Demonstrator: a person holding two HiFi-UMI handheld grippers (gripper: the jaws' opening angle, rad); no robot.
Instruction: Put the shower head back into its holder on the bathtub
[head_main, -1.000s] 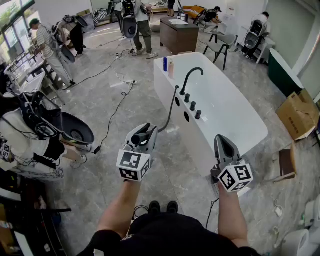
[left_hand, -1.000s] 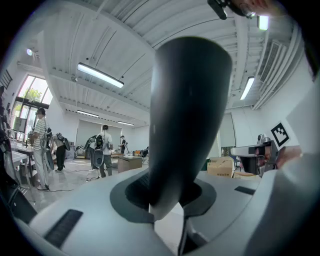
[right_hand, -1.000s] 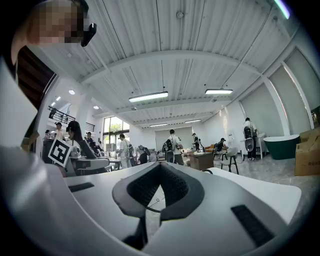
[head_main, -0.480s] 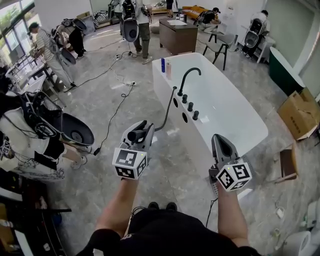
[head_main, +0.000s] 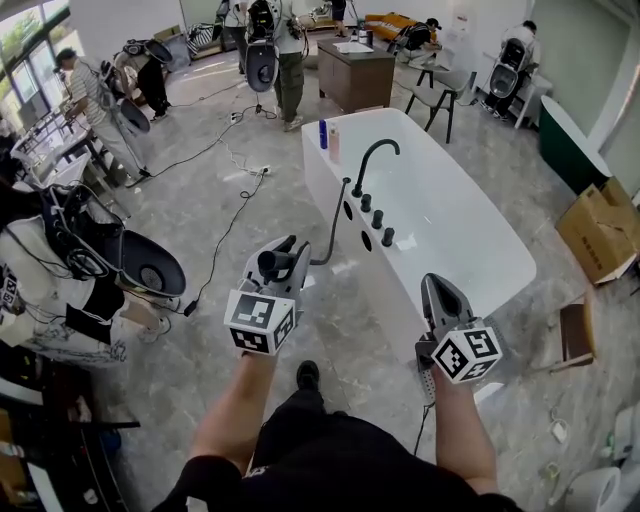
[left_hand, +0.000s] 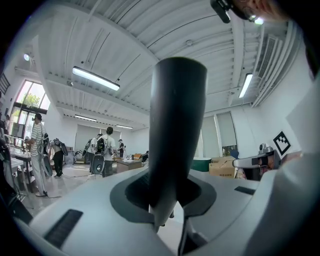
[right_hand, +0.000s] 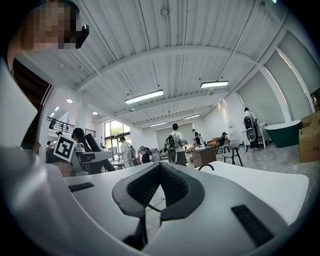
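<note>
Grey marble floor spreads below me, with the white oval bathtub (head_main: 331, 196) beyond. My left gripper (head_main: 283, 262) clamps the black cylindrical shower head (head_main: 270, 264), hiding the near end of its hose (head_main: 335, 226). My right gripper (head_main: 437, 290) is closed and empty.

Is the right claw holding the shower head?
No, the right claw is shut and empty; the shower head sits in the left claw.

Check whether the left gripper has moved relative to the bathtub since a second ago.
Yes, slightly: the left gripper, holding the shower head, has advanced up-frame alongside the bathtub, nearer its tap knobs.
</note>
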